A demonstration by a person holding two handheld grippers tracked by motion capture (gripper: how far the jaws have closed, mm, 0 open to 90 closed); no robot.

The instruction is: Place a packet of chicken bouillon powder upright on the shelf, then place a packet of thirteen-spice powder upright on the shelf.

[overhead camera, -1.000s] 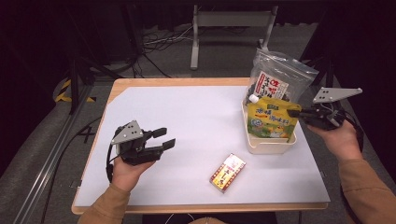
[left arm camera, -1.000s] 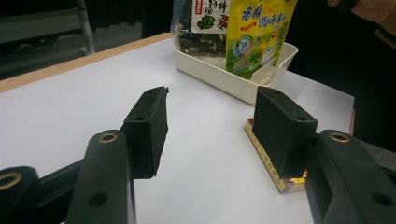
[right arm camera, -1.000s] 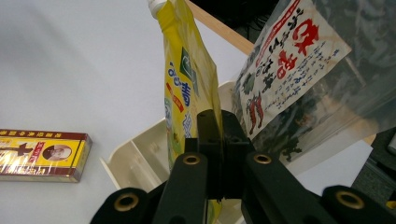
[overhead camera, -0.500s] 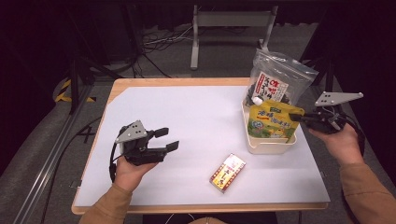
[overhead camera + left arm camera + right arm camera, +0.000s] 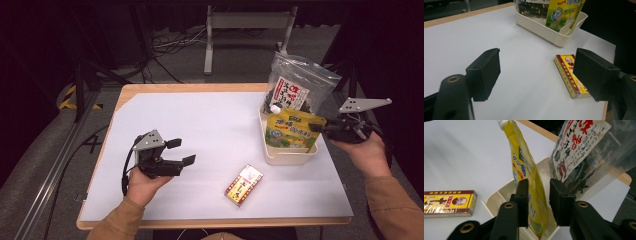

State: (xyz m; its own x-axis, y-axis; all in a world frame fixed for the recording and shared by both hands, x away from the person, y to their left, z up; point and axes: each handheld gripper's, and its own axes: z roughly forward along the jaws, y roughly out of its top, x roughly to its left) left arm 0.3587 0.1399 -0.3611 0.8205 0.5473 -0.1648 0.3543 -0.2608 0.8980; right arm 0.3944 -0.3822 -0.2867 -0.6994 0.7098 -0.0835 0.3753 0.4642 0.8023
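Right gripper fingers loosened around yellow pouch, opening.

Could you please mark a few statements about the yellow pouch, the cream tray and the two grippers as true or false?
1. The yellow spouted pouch stands in the cream plastic tray. True.
2. The right gripper is clamped tight on the pouch. False: its jaws have just been opening, and a gap shows beside the pouch, which stays between them.
3. The flat yellow-and-red box lies inside the tray. False: it lies on the white table, in front of the tray.
4. The left gripper holds nothing. True: its jaws have just been opening, with nothing between them.
5. The clear bag of dark contents lies flat on the table. False: it stands upright behind the pouch.
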